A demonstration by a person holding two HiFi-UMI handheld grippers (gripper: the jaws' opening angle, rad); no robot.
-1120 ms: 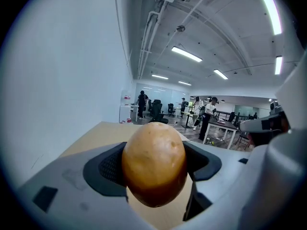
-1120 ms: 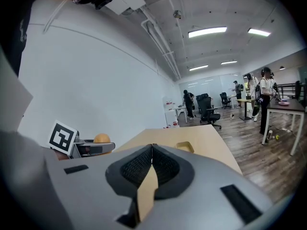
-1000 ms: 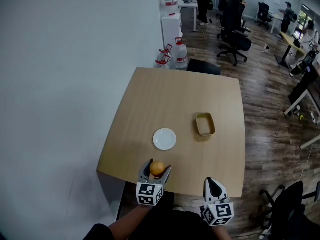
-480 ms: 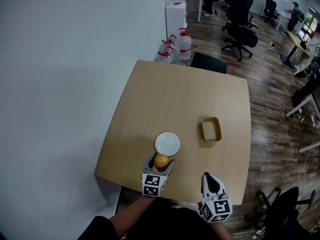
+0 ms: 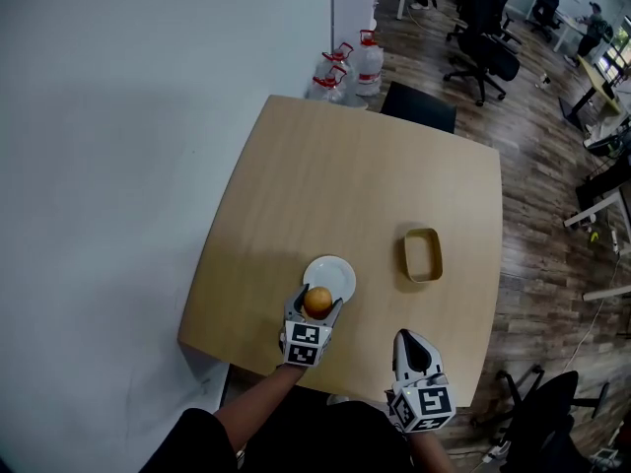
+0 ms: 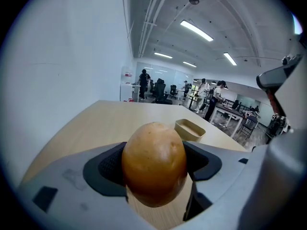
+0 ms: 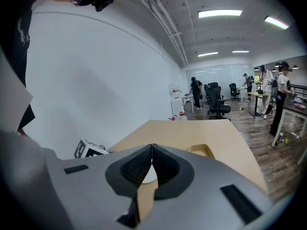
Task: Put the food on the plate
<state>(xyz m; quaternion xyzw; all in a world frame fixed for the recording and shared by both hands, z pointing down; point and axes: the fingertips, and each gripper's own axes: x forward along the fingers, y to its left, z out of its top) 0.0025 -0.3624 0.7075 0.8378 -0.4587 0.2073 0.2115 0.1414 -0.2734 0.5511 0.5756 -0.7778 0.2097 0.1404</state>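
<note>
Near the front edge of the bench (image 5: 345,185), our left claw (image 5: 315,310) grips the orange-brown food (image 6: 154,169) at the near rim of the white plate (image 5: 338,273); our right claw (image 5: 410,341) is closed on nothing.

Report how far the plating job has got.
Done: the left claw has the round orange food clamped. In hand: it hangs at the near edge of the white plate. Left: lower it and release. The right claw is shut, empty.
</note>
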